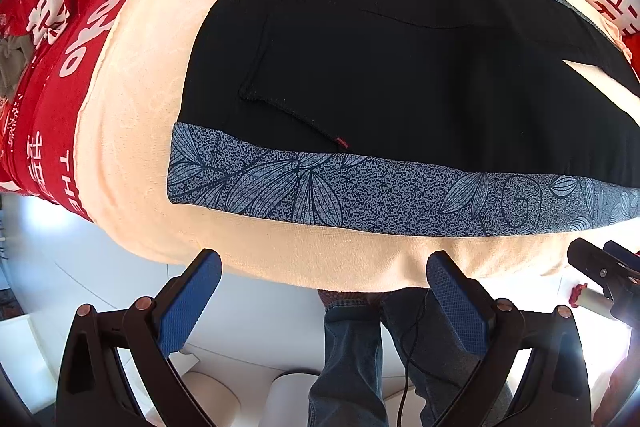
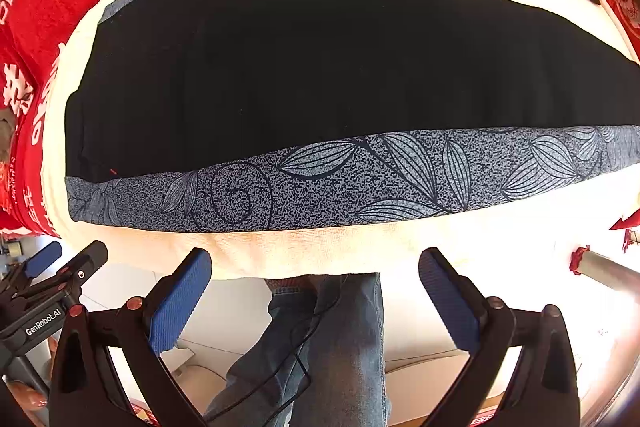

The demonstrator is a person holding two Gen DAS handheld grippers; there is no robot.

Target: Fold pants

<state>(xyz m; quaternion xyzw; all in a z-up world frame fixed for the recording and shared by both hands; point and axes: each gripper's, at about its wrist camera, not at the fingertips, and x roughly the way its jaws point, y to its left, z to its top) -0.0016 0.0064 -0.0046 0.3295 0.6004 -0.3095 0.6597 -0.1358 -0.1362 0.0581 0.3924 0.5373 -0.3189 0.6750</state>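
Black pants (image 1: 380,67) with a grey-blue leaf-patterned side stripe (image 1: 360,191) lie flat on a cream towel (image 1: 132,107), waistband to the left, legs running right. They also show in the right wrist view (image 2: 320,75), with the stripe (image 2: 360,183) along the near edge and the two legs parting at the far right. My left gripper (image 1: 324,263) is open and empty, held off the towel's near edge. My right gripper (image 2: 316,259) is open and empty, also just off the near edge. Each gripper shows at the other view's side edge.
A red cloth with white characters (image 1: 48,27) covers the table under the towel. The person's jeans-clad legs (image 2: 328,347) stand below the near edge. A metal pole with a red end (image 2: 600,267) is at the right. White floor lies below.
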